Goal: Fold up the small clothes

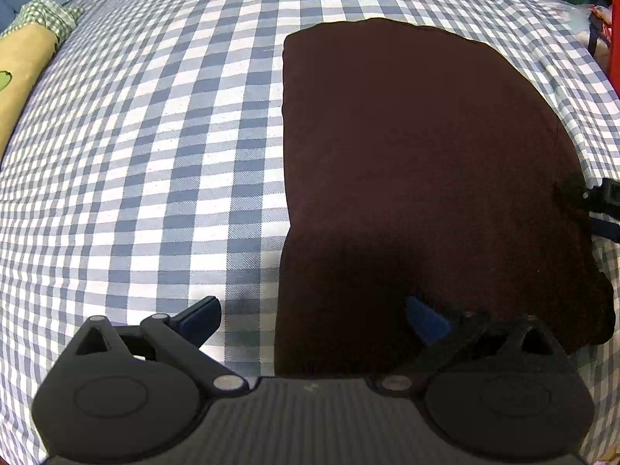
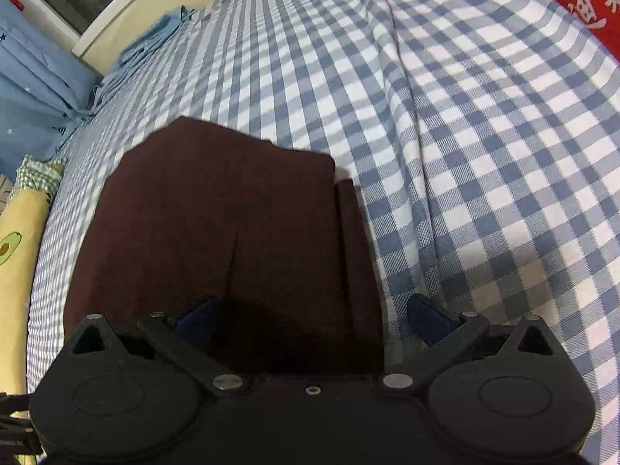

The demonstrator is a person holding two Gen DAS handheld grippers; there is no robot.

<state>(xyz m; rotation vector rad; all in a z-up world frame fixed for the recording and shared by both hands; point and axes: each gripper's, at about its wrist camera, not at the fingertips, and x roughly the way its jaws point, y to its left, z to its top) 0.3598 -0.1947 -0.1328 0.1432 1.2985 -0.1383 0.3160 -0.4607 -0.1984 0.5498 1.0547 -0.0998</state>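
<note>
A dark maroon garment (image 1: 418,178) lies folded flat on a blue and white checked bedsheet (image 1: 155,155). My left gripper (image 1: 314,316) is open over the garment's near left edge, its left finger over the sheet and its right finger over the cloth. In the right wrist view the same garment (image 2: 217,232) lies with a narrow strip showing along its right side. My right gripper (image 2: 314,319) is open over the garment's near right edge, and holds nothing. Part of my right gripper shows at the right edge of the left wrist view (image 1: 608,197).
A yellow pillow with a green checked end (image 1: 27,66) lies at the left of the bed, also in the right wrist view (image 2: 19,255). Blue cloth (image 2: 35,89) and a cream bed frame (image 2: 128,19) are at the far left. A red item (image 2: 573,4) is at the top right.
</note>
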